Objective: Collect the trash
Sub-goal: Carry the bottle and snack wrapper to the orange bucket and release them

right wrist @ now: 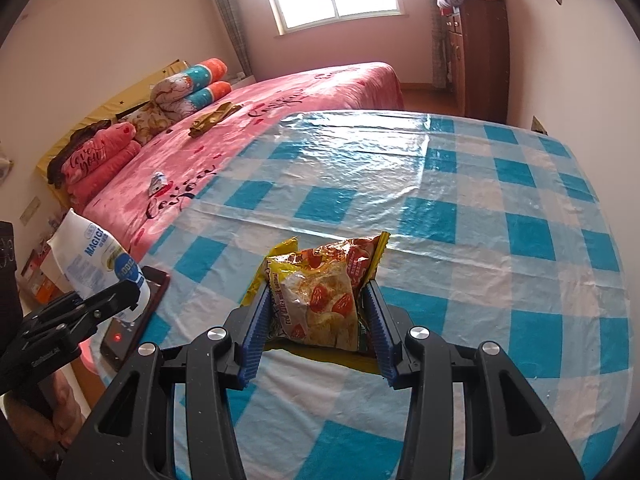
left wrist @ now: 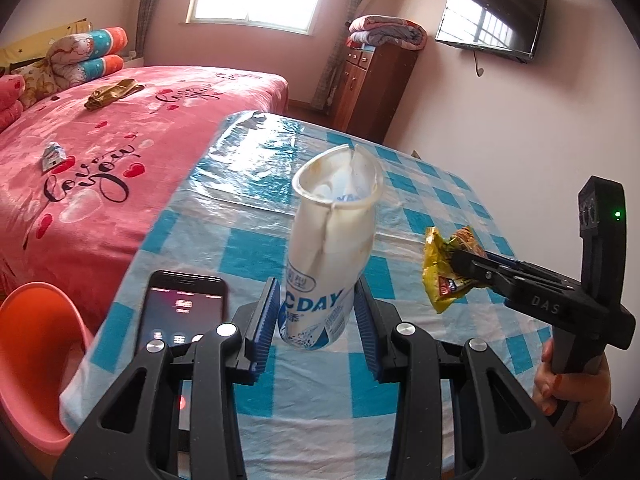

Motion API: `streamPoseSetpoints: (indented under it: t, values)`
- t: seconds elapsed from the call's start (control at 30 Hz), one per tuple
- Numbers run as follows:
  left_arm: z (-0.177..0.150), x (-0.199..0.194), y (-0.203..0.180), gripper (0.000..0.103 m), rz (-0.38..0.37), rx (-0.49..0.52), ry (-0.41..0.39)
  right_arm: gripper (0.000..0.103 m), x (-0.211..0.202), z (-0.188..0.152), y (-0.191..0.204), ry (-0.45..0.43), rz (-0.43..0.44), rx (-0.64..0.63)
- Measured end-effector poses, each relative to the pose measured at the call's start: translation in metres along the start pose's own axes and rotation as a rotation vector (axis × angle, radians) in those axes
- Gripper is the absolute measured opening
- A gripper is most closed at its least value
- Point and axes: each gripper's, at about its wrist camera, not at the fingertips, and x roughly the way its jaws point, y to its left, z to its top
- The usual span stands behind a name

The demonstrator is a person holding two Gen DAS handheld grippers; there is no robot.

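Observation:
A crushed white plastic bottle (left wrist: 332, 232) with blue lettering is lifted above the table, and my left gripper (left wrist: 317, 292) is shut on its lower part. Off to the right, my right gripper (left wrist: 460, 266) pinches a crumpled yellow snack packet (left wrist: 440, 280) in the air. In the right wrist view the same yellow and orange packet (right wrist: 320, 296) sits between the blue pads of the right gripper (right wrist: 318, 286), shut on it. At the left edge the left gripper (right wrist: 120, 290) carries the bottle (right wrist: 88, 252).
A phone (left wrist: 184, 304) with a lit screen lies on the blue checked table (left wrist: 420, 196) near its left edge. An orange plastic tub (left wrist: 36, 360) stands below that edge. On the pink bed (left wrist: 100, 200) lie a golden wrapper (left wrist: 114, 92) and a small crumpled wrapper (left wrist: 54, 156).

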Motion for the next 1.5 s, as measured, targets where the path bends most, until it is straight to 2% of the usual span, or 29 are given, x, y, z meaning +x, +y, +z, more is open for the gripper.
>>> streamPoseSetpoints:
  t: [0.4,0.7,1.0,1.5]
  values:
    - [-0.002,-0.024,0.027,0.039,0.026,-0.033,-0.030,0.047,-0.011,0.008,0.039,-0.013,0.045,-0.052]
    - [-0.005,-0.050,0.056,0.039,0.074,-0.069,-0.069,0.047,-0.011,0.012,0.079,-0.002,0.108,-0.113]
    - [-0.014,-0.073,0.100,0.039,0.148,-0.134,-0.090,0.047,-0.003,0.017,0.135,0.030,0.210,-0.207]
    - [-0.039,-0.094,0.168,0.039,0.299,-0.241,-0.070,0.047,0.022,0.012,0.247,0.102,0.362,-0.426]
